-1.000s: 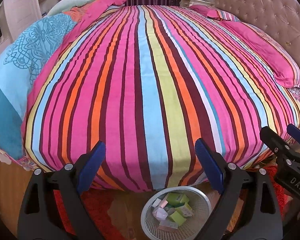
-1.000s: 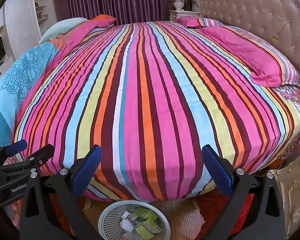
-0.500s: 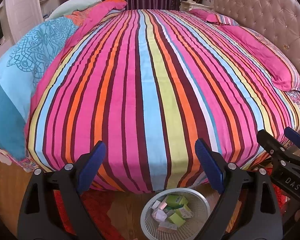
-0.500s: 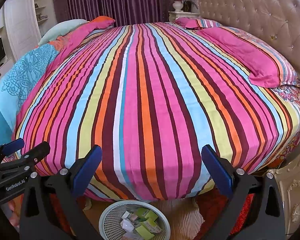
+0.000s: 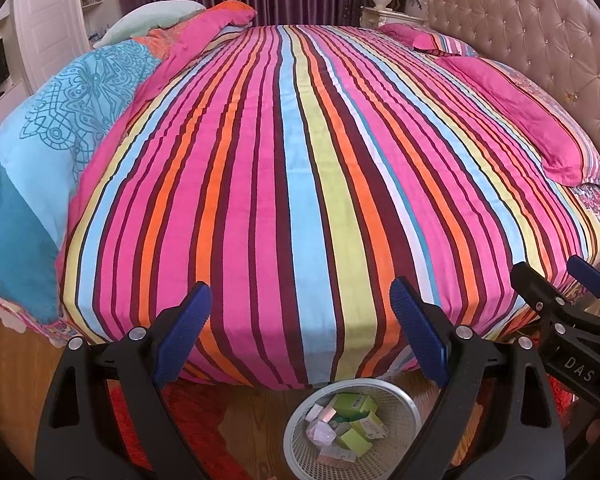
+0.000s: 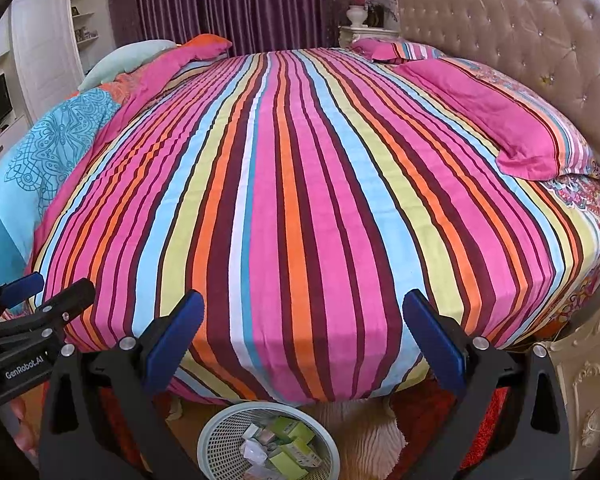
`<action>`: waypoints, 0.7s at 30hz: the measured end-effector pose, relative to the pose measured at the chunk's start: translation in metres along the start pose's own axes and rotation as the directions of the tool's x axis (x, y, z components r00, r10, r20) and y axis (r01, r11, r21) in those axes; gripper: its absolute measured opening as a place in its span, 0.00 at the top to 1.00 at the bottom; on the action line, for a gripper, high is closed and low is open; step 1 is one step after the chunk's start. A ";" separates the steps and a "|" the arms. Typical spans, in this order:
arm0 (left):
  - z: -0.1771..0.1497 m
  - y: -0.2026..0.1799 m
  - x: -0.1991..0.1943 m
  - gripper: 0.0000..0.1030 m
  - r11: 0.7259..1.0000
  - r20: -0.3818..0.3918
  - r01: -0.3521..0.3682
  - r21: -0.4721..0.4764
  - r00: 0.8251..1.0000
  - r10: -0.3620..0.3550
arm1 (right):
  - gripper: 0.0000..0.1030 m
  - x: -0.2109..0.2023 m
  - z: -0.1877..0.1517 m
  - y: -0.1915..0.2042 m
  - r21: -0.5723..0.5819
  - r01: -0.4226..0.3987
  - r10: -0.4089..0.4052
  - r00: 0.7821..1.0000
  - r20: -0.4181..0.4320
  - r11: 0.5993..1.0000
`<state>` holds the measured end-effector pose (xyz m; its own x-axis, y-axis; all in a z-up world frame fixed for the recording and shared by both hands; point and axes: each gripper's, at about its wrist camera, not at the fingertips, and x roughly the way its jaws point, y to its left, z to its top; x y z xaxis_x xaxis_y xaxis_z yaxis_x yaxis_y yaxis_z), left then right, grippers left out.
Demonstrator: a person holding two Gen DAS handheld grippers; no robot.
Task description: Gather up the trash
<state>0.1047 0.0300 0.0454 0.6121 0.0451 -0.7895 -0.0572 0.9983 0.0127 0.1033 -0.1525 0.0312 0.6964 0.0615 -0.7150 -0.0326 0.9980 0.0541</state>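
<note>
A white mesh waste basket (image 5: pixel 410 412) (image 6: pixel 216 438) stands on the floor at the foot of the bed. It holds green cartons (image 5: pixel 354 404) (image 6: pixel 290 432) and crumpled white wrappers (image 5: pixel 320 434). My left gripper (image 5: pixel 300 304) hangs open above the basket, nothing between its blue pads. My right gripper (image 6: pixel 304 310) is also open and empty, beside the left one. Each gripper shows in the other's view: the right one (image 5: pixel 556 284) at the right edge, the left one (image 6: pixel 48 288) at the left edge. No trash shows on the striped bedspread (image 5: pixel 320 160).
A large bed with a tufted beige headboard (image 5: pixel 540 32) fills both views. Pink pillows (image 5: pixel 520 116) lie at the right, a blue patterned quilt (image 5: pixel 60 120) at the left. A cream nightstand (image 6: pixel 588 384) stands at the right, with red rugs (image 5: pixel 196 416) on the wooden floor.
The left wrist view has tipped slightly, so the bed sits a little lower in the frame. The right gripper has not moved. Both stay open.
</note>
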 end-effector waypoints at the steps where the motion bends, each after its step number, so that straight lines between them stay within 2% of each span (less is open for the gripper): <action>1: 0.000 0.000 0.000 0.14 1.000 0.001 -0.001 0.000 1.000 0.001 | 0.07 0.000 0.000 0.000 0.000 0.000 0.000 1.000 0.000 1.000; 21: 0.001 -0.001 -0.001 0.14 1.000 0.003 -0.010 0.008 1.000 0.010 | 0.07 0.001 0.001 -0.002 0.001 0.006 -0.006 1.000 -0.001 1.000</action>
<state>0.1054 0.0294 0.0468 0.6143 0.0553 -0.7872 -0.0573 0.9980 0.0254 0.1043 -0.1542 0.0311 0.6961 0.0554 -0.7158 -0.0277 0.9983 0.0504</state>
